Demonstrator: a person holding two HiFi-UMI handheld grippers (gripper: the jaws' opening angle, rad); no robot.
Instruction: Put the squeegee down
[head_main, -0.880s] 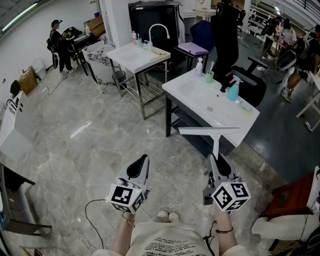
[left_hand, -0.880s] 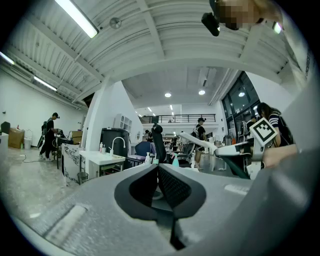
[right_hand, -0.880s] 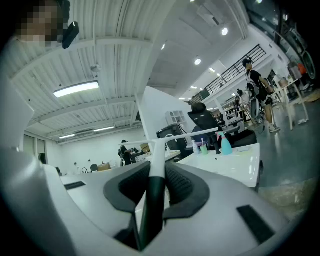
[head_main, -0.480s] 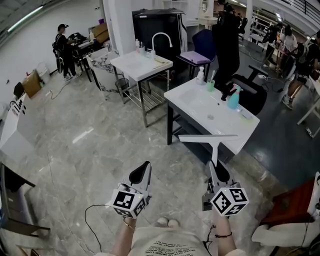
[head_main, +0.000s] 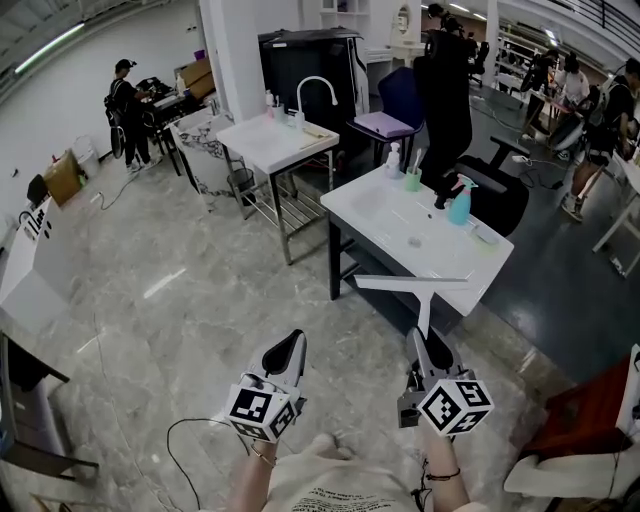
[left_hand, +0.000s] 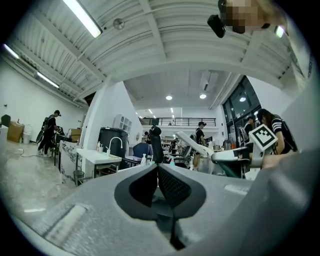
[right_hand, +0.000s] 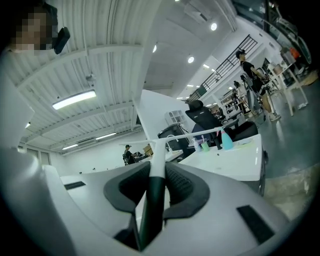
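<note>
1. The right gripper (head_main: 430, 347), lower right of centre in the head view, has its jaws clenched on the handle of the squeegee (head_main: 423, 305).
2. The squeegee is held in the air. Its white blade lies crosswise at the far end, at centre right of the frame, against the near side of the white sink bench (head_main: 455, 255).
3. The left gripper (head_main: 284, 352), lower centre-left, has its jaws pressed together with nothing between them.
4. A blue spray bottle (head_main: 460, 203) stands on the bench.

Bright even light from ceiling strip lights (left_hand: 82, 17); glare streak on floor (head_main: 160, 285); strong fisheye bending, dark corners; left gripper (left_hand: 158, 170) close-up soft
</note>
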